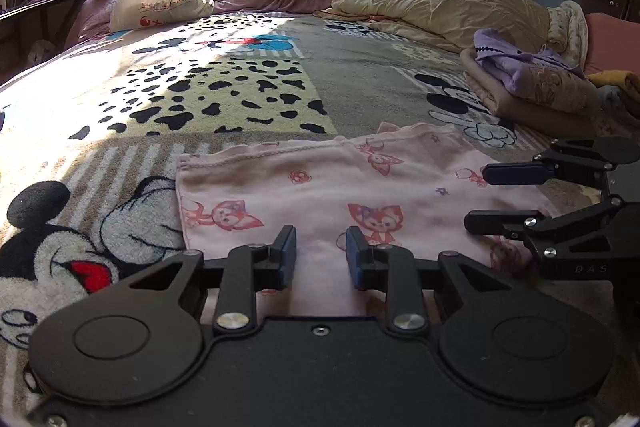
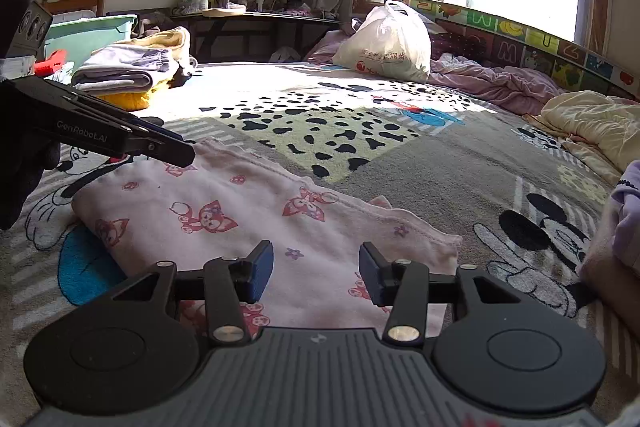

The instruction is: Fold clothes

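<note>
Left wrist: one pink garment (image 1: 320, 187), two tools.

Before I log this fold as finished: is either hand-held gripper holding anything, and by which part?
Nothing. The left hand-held gripper and the right one are both open above the pink garment.

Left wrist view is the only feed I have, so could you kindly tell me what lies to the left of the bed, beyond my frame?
Observer: In the right wrist view a stack of folded clothes sits at the bed's far left corner, lilac and grey pieces on top of yellow ones.
Operator: Thank you. Is there anything behind that stack?
Observer: Yes, a green plastic bin stands behind it, near a wooden chair.
Operator: And can you see my left gripper from there?
Observer: Yes, the left gripper enters from the left and points over the far left corner of the pink garment; nothing is visible between its fingers.
</note>
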{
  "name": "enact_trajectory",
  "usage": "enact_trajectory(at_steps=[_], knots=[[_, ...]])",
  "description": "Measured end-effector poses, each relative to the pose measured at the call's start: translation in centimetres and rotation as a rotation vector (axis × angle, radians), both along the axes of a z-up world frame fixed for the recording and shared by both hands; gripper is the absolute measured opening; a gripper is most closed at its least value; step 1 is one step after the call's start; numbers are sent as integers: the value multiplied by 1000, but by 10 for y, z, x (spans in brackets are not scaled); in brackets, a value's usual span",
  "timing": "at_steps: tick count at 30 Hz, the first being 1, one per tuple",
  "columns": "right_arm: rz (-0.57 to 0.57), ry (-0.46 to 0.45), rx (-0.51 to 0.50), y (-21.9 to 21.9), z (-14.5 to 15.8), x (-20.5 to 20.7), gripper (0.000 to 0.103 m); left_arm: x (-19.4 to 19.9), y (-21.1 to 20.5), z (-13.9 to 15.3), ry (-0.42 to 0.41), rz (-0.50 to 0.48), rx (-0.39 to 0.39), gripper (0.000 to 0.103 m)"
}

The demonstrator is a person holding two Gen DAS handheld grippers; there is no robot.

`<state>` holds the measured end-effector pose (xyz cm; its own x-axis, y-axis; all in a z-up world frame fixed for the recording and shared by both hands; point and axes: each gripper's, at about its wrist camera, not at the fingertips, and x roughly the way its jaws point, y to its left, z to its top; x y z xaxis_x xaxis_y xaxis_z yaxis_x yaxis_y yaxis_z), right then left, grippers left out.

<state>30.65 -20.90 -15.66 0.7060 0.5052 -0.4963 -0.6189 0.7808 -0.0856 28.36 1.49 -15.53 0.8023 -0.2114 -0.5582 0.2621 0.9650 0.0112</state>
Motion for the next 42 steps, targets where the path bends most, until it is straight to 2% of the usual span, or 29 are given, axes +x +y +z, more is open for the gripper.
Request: enact_trajectory(at_steps=[2, 5, 6, 8, 11, 13, 14, 15, 17, 19, 20, 21, 23, 24, 27, 29, 32, 35, 38, 40, 42], knots=[[-32, 22, -109, 16, -9, -5, 52, -15, -15, 1, -39, -5, 63, 27], [-80, 5, -81, 17, -9, -19, 51, -38, -28, 15, -119, -56, 19, 27], [-57, -28, -53, 18, -3, -29, 51, -39, -35, 11, -103, -61, 48, 27], [-47, -19, -36, 23, -1, -41, 53, -33, -43, -5, -11, -52, 127, 28], [-124, 44, -64, 19, -17, -44, 54, -37, -34, -5, -9, -29, 76, 29], [-179, 75, 27, 3, -7, -45, 52, -39, -21, -7, 9, 26, 47, 30], [-222, 136, 91, -11, -11, -42, 53, -39, -13, -8, 21, 61, 34, 30], [-266, 199, 155, -26, -16, -38, 53, -40, -4, -9, 29, 93, 6, 32], [-286, 225, 270, -45, -20, -38, 50, -47, 16, -6, 24, 146, -76, 31], [-326, 183, 261, -49, -15, -42, 50, -50, 25, -1, 6, 186, -77, 32], [-336, 156, 239, -47, -14, -44, 51, -47, 28, -3, 38, 200, -59, 32], [-347, 129, 217, -46, -13, -46, 55, -44, 32, -7, 71, 214, -53, 40], [-373, 192, 167, -44, -30, -38, 56, -45, 50, -6, 91, 249, -156, 38], [-380, 189, 185, -48, -29, -39, 55, -46, 58, -2, 85, 271, -205, 36], [-392, 91, 172, -45, -14, -51, 55, -44, 83, 6, 67, 328, -354, 36], [-373, 31, 151, -38, -7, -60, 55, -37, 101, 3, 110, 351, -517, 37], [-288, -10, 79, -13, -4, -69, 56, -23, 114, -6, 171, 358, -681, 38], [-187, -41, 10, 18, -3, -78, 56, -4, 118, -16, 239, 356, -782, 38], [-82, -60, -58, 48, -7, -87, 57, 15, 124, -19, 290, 334, -850, 38], [-27, -67, -104, 62, -12, -92, 59, 26, 128, -23, 329, 312, -882, 35], [-1, -69, -134, 69, -16, -93, 59, 32, 131, -28, 367, 295, -918, 26]])
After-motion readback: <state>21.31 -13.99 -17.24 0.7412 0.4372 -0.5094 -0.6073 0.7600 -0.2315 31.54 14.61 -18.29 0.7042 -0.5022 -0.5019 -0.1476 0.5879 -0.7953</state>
